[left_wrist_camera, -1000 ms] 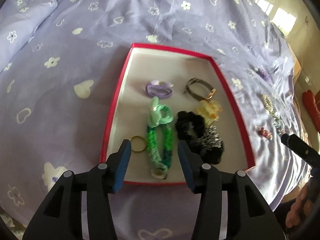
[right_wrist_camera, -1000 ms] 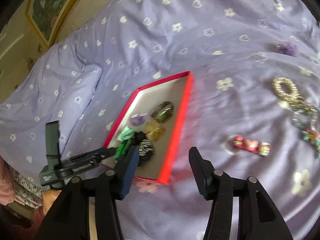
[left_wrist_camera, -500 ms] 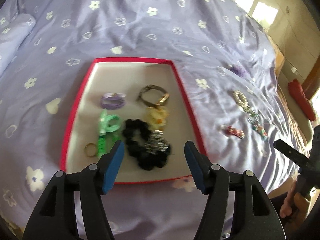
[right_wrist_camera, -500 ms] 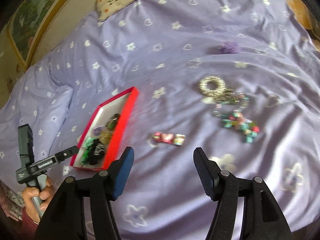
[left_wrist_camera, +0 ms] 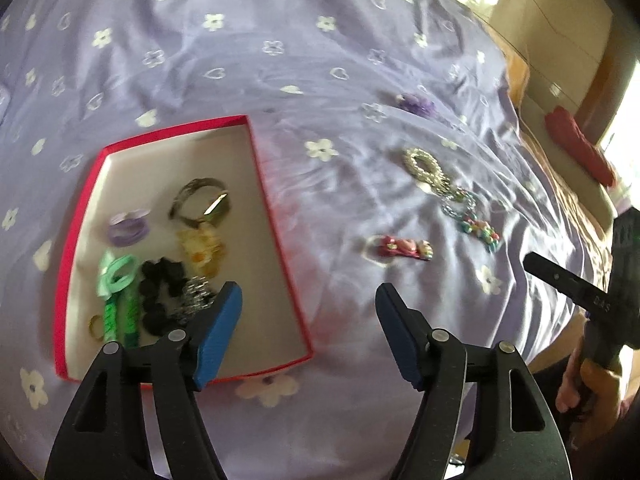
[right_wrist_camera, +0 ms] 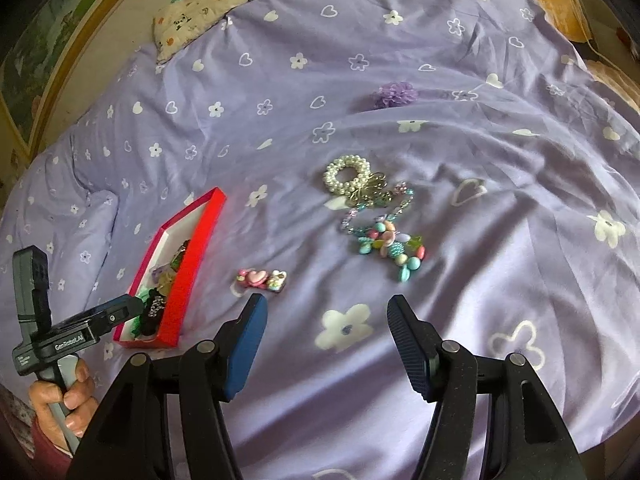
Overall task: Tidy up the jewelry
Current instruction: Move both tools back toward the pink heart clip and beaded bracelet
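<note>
1. On the purple bedspread [right_wrist_camera: 500, 240], right of the red box [right_wrist_camera: 188, 264], lie the loose pieces yet to be sorted: a pink clip [right_wrist_camera: 264, 279] nearest the grippers, a bead string [right_wrist_camera: 384, 240] beyond it, a pearl ring [right_wrist_camera: 347, 172] touching the string's far end, and a purple pompom [right_wrist_camera: 394, 94] farthest off.
2. The clip looks small, light and stiff, probably glossy; a pinch across its narrow sides should hold better than one along its length.
3. The bead string looks limp and would likely dangle; taking it at the bunched beads seems safest. A gold butterfly-like piece lies over the pearl ring, so lifting one may drag the other.
4. The box already holds a black scrunchie [left_wrist_camera: 160, 300], a green braid [left_wrist_camera: 120, 304] and other bits.
5. The left gripper [left_wrist_camera: 308, 300] hangs over the box's right edge, its jaws opening with nothing between them. The right gripper [right_wrist_camera: 326, 316] stands apart and empty, just short of the clip.
6. From the right wrist, the box wall hides most of its contents. The left wrist view is blurred, and whether string and ring are joined cannot be told.
</note>
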Motion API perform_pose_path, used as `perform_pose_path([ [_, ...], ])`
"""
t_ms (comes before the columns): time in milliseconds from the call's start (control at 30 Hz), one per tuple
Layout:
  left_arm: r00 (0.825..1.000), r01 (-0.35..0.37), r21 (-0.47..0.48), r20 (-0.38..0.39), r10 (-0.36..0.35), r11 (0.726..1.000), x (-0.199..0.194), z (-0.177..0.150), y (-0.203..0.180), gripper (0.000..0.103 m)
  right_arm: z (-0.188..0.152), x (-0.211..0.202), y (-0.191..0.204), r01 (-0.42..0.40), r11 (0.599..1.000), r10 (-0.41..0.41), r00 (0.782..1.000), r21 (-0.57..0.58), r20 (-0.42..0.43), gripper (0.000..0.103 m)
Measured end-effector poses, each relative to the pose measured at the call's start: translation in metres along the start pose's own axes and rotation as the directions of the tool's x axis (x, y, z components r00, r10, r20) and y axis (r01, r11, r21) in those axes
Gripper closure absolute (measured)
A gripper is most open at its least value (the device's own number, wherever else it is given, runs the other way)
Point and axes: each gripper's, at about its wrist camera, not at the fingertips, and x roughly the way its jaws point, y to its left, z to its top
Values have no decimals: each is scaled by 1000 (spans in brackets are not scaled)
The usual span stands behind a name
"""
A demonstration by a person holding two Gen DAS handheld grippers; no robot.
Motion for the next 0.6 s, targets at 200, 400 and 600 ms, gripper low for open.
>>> perform_pose_path([
  [200, 1000, 16, 42, -9, -16, 999, 8, 6, -17, 27, 5, 6, -7, 18, 1000, -18, 1000, -18, -6, 36],
  [400, 999, 31, 67, -28, -29, 997, 20, 9, -30, 24, 9, 12, -12, 34, 999, -34, 999, -29, -14, 35],
  [600, 996, 58, 42, -69, -55, 997, 38, 12, -41, 21, 16, 20, -15, 73, 995, -75, 997, -66, -23, 31],
])
